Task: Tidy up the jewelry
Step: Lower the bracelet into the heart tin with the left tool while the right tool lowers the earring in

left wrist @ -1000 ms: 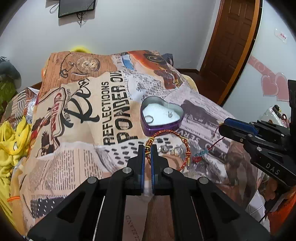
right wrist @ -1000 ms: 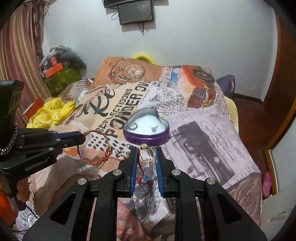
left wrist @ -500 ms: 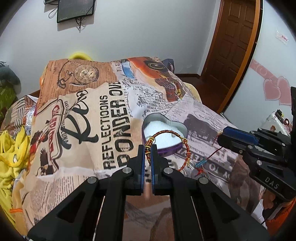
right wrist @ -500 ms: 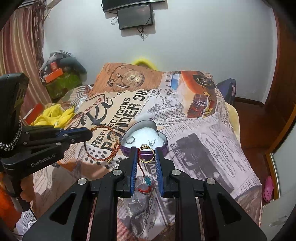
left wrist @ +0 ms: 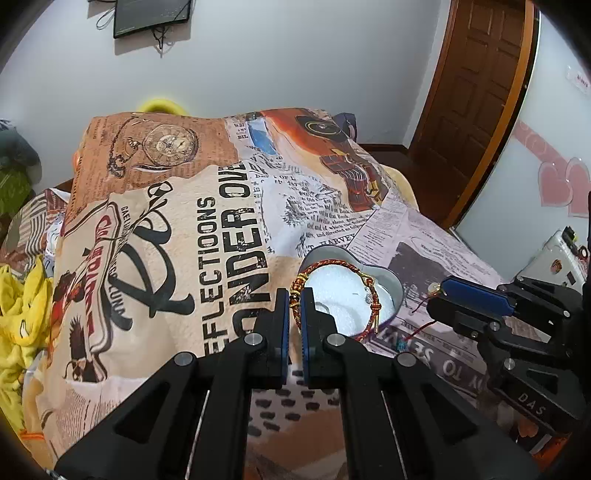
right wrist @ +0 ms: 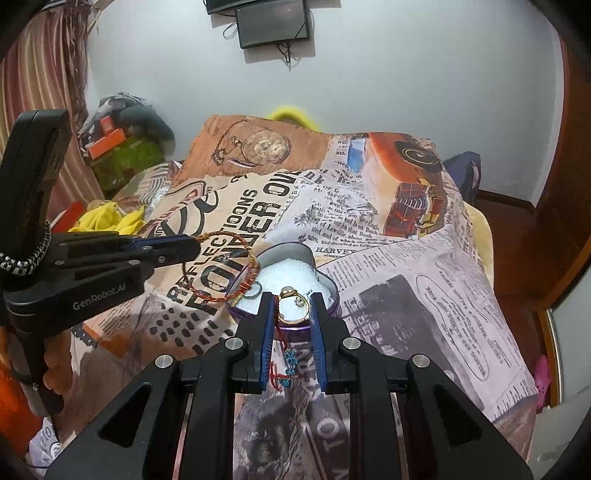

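Observation:
My left gripper [left wrist: 294, 295] is shut on a red and gold braided bracelet [left wrist: 372, 295] and holds it in the air over the near rim of the purple heart-shaped tin [left wrist: 394, 288]. The bracelet also shows in the right wrist view [right wrist: 243, 258]. My right gripper [right wrist: 293, 299] is shut on a gold ring [right wrist: 284, 315] with a red thread and blue beads [right wrist: 290, 360] hanging from it, just in front of the tin [right wrist: 330, 286]. The tin has a white lining, with a silver ring [right wrist: 255, 290] and a small earring lying in it.
The tin sits on a bed covered by a newspaper-print blanket [left wrist: 207, 236]. Yellow cloth [left wrist: 18, 314] lies at the bed's left. A wooden door [left wrist: 476, 85] is at the right, and a wall screen [right wrist: 273, 22] hangs behind.
Both grippers have lifted and moved forward with their jewelry. The bracelet now hangs over the tin's near edge, and the ring is closer to the tin.

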A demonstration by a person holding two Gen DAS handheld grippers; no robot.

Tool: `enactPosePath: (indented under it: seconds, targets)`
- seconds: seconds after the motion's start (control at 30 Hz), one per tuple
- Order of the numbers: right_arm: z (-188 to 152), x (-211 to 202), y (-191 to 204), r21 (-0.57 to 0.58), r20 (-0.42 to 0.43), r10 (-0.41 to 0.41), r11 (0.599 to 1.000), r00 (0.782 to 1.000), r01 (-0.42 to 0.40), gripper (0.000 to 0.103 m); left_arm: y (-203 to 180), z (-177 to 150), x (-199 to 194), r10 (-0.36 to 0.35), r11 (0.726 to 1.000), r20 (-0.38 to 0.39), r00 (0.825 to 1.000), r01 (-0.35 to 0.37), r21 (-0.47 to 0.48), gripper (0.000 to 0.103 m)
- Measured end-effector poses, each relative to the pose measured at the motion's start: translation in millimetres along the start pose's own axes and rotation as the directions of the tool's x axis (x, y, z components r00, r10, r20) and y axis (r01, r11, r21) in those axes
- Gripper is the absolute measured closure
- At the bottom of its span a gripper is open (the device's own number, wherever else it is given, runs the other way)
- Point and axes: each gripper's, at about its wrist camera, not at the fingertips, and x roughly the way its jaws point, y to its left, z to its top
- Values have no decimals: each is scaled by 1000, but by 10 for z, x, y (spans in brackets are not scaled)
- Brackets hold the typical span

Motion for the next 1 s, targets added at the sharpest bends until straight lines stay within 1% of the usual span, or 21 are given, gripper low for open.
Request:
enactPosePath:
  seconds: [0.27,0.53,1.0]
  targets:
    - [55,162,-2,-13,-14,21,1000,1000,-21,86,-54,56,237,2,1000,-26,1000,-2,25,99]
    - [65,345,12,-33,-53,38,999,998,-40,86,-54,83,414,-6,1000,-55,998,8,30,99]
    - [113,545,41,-55,-104,46,997,994,-52,86,-103,83,495,-23,998,-74,997,27,53,99]
